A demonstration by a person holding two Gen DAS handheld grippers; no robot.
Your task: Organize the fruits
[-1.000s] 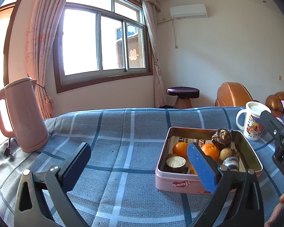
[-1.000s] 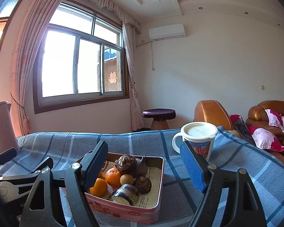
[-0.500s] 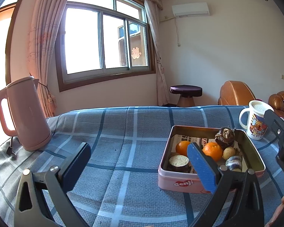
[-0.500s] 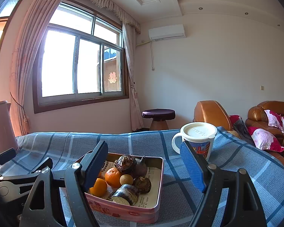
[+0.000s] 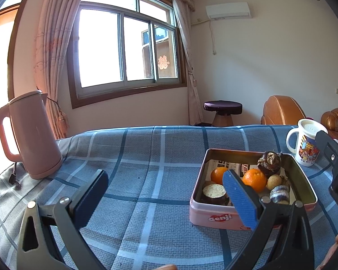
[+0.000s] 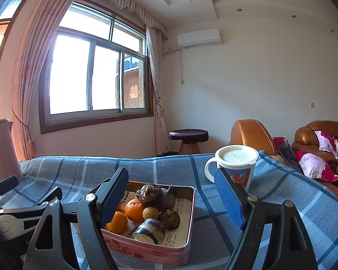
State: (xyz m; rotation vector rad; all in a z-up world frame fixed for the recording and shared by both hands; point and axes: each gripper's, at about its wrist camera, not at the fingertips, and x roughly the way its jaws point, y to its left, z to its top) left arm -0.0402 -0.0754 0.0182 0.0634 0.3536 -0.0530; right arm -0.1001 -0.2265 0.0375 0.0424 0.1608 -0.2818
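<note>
Grippers hang nearest the cameras, both spread wide with nothing between the pads: the left gripper [image 5: 166,200] hovers over bare checked cloth to the left of the pink tin [image 5: 216,219], and the right gripper [image 6: 175,196] hovers just in front of the tin's [image 6: 169,253] near wall. The tin sits on the blue plaid tablecloth [image 5: 146,157], paper-lined, holding two oranges [image 6: 135,210], a small tan round fruit [image 6: 150,213], a cut dark-skinned chunk [image 6: 149,230] and several dark knobbly bulbs [image 6: 149,194]. Beyond the tin on its right stands a lidded white mug [image 6: 235,165]. Far left of the tin stands a pink kettle [image 5: 31,135]. Behind the table are a stool [image 6: 188,139] and brown leather armchairs [image 6: 251,136].
</note>
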